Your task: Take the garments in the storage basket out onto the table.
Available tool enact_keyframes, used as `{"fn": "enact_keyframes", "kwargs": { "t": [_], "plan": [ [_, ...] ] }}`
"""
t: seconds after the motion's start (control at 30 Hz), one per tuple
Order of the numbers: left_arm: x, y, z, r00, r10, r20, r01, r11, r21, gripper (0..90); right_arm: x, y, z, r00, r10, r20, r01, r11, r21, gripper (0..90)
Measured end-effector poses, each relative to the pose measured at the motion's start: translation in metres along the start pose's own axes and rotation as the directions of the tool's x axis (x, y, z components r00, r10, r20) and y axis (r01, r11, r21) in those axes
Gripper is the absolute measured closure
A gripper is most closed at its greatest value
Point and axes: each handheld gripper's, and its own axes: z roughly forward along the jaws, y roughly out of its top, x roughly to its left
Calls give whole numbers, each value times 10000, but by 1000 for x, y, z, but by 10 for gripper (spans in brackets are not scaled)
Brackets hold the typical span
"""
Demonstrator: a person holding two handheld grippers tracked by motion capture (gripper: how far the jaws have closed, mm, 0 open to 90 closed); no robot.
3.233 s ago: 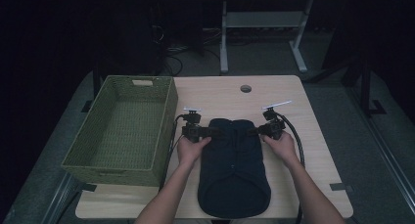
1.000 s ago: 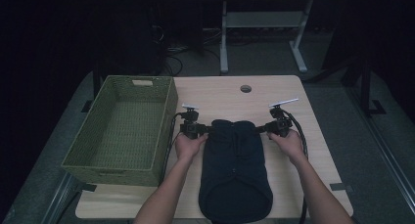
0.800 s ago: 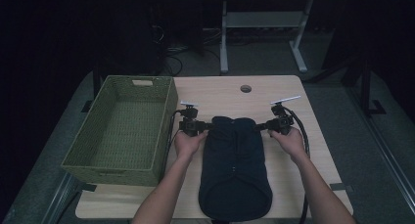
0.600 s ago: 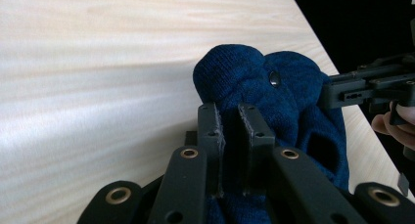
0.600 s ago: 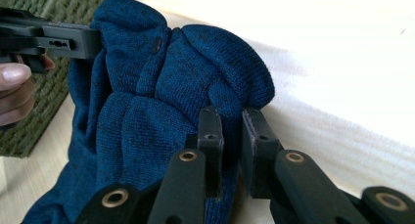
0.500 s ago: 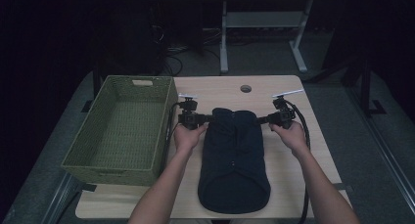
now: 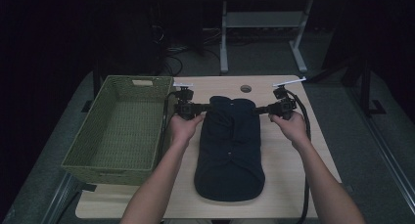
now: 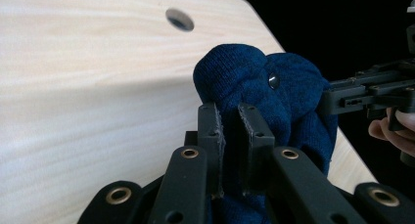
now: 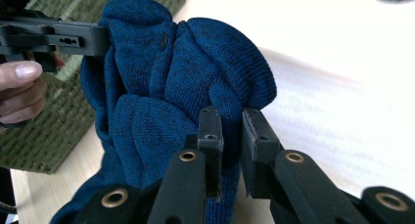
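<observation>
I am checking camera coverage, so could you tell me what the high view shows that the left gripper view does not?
High view alone: the green basket left of the garment, both forearms, and the whole garment lying down the table.

Left gripper view alone: the knit weave, a small button, and the left gripper pinching the fabric up close.

Both: the garment's far end gripped from each side, the right gripper, and the table's round hole.

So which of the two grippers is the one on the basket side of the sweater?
The left gripper, clamped on the sweater edge beside the green basket; the right gripper grips the opposite edge.
</observation>
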Motion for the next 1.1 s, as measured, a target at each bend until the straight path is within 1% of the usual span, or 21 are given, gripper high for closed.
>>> {"fn": "enact_keyframes", "kwargs": {
  "t": [0.1,0.2,0.27,0.3,0.33,0.43,0.47,0.5,0.7,0.73,0.77,0.87,0.97,1.03,1.1],
  "plan": [
    [-5,9,-6,9999,129,21,-128,9998,-168,820,7,11,-10,9997,-230,65,232,9995,-199,797],
    [-8,15,-9,9998,214,53,-212,9995,-253,820,9,15,-14,9994,-317,97,320,9992,-250,796],
    [-9,18,-11,9997,201,156,-196,9992,-359,820,11,20,-18,9993,-351,108,355,9987,-358,796],
    [-9,19,-11,9997,142,215,-133,9991,-402,820,11,20,-19,9995,-298,89,301,9988,-398,796],
    [-9,19,-11,9997,151,212,-144,9993,-347,820,11,21,-20,9997,-258,29,259,9987,-442,795],
    [-9,17,-9,9994,232,250,-226,9994,-264,822,9,21,-20,9997,-243,-75,239,9988,-418,785],
    [-8,16,-7,9992,224,318,-217,9995,-237,823,7,19,-18,9997,-157,-206,148,9991,-402,777],
    [-8,16,-7,9992,224,318,-217,9995,-237,824,7,19,-18,9997,-157,-206,148,9991,-402,777],
    [-10,12,-2,9984,428,372,-428,9991,-11,826,2,15,-12,9980,168,-603,-188,9993,-320,752],
    [-11,11,-2,9983,439,376,-440,9990,16,826,1,15,-11,9977,175,-652,-194,9994,-284,752],
    [-11,10,-1,9982,431,414,-433,9991,35,826,2,15,-10,9980,159,-605,-175,9995,-254,752],
    [-10,8,-2,9977,446,514,-451,9990,80,825,3,15,-9,9970,196,-747,-216,9994,-257,743],
    [-11,7,-4,9974,436,570,-447,9988,183,821,6,16,-8,9980,25,-632,-35,9999,-163,774],
    [-11,5,-6,9966,391,720,-411,9988,265,805,8,15,-8,9968,-93,-800,84,9999,-116,788],
    [-12,3,-9,9963,307,806,-326,9992,229,786,11,13,-10,9966,-219,-789,210,9997,-127,788]
  ]
}}
